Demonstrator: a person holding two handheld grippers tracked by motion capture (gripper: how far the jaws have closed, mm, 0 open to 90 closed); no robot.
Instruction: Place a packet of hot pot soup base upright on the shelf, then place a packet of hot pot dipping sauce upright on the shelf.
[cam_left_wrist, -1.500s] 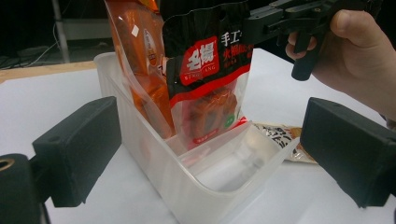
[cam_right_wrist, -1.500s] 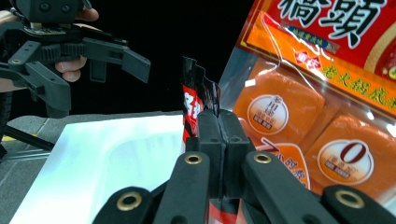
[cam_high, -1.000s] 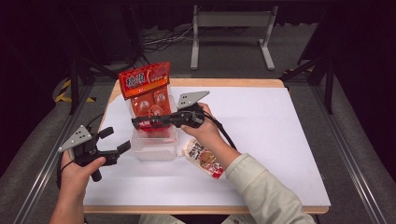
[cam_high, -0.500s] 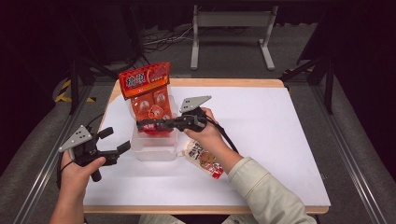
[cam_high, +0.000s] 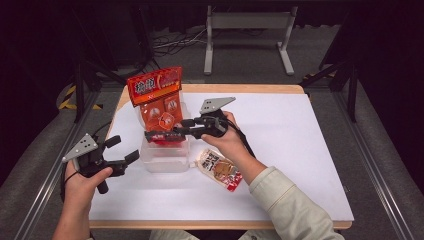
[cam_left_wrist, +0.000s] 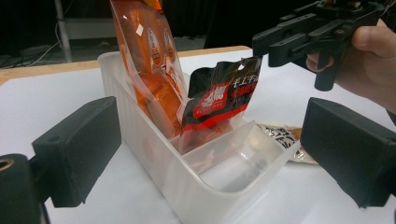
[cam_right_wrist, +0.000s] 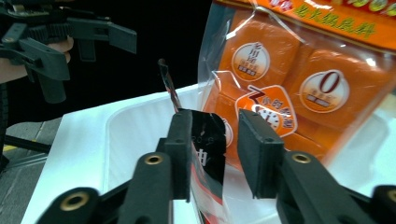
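- While its jaws have just been opening, the right gripper (cam_high: 152, 135) is releasing a black-and-red foil pouch (cam_left_wrist: 219, 100) into the clear plastic tub (cam_high: 165, 160).
- Resting apart, the left gripper (cam_high: 125, 149) is gaping empty.

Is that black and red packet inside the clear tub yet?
Yes: the black and red packet stands inside the clear tub, leaning against the orange bag.

White table (cam_high: 300, 150); brown-red sachet (cam_high: 220, 169) flat on it; grey metal stand (cam_high: 247, 22) behind table.
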